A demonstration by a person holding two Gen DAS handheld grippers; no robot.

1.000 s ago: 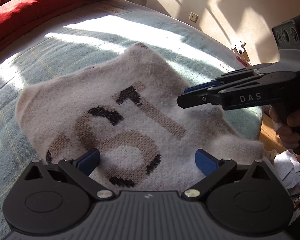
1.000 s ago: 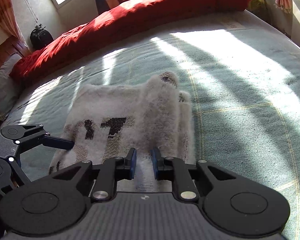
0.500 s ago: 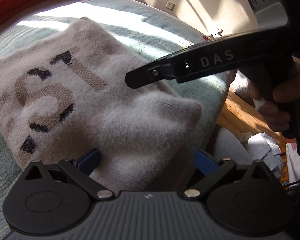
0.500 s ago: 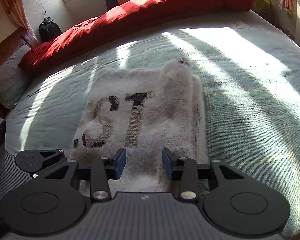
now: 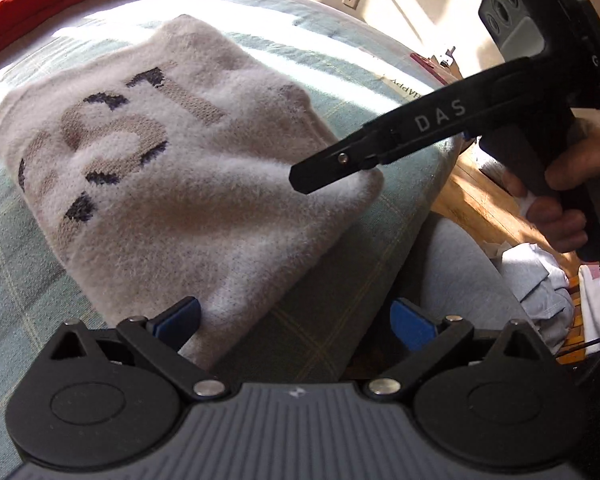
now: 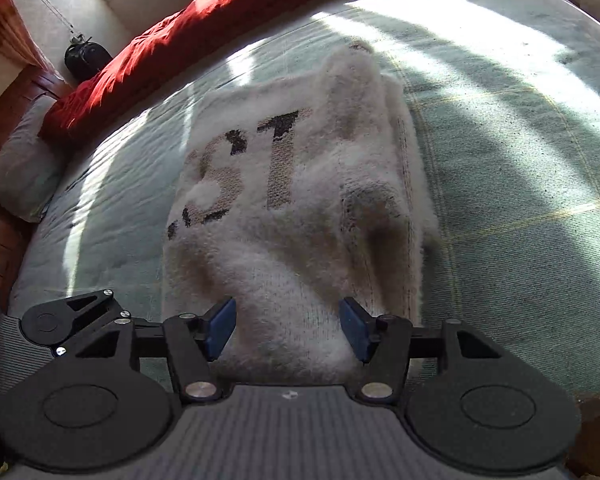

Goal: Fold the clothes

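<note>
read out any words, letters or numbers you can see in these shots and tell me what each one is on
"DAS": white letters on the right gripper's black finger.
"ST": big knitted letters on the fuzzy sweater; marks left of them are cut off by the fold, unreadable.
Upside-down print on a paper past the bed edge: too blurred.

We've got hard sunlight striping the bed [image 6: 520, 184] with blown-out patches and dark shadow bands between. Heavy fisheye bending at the edges in both views. The sweater [image 5: 172, 184] reads soft and fuzzy, slight blur.
</note>
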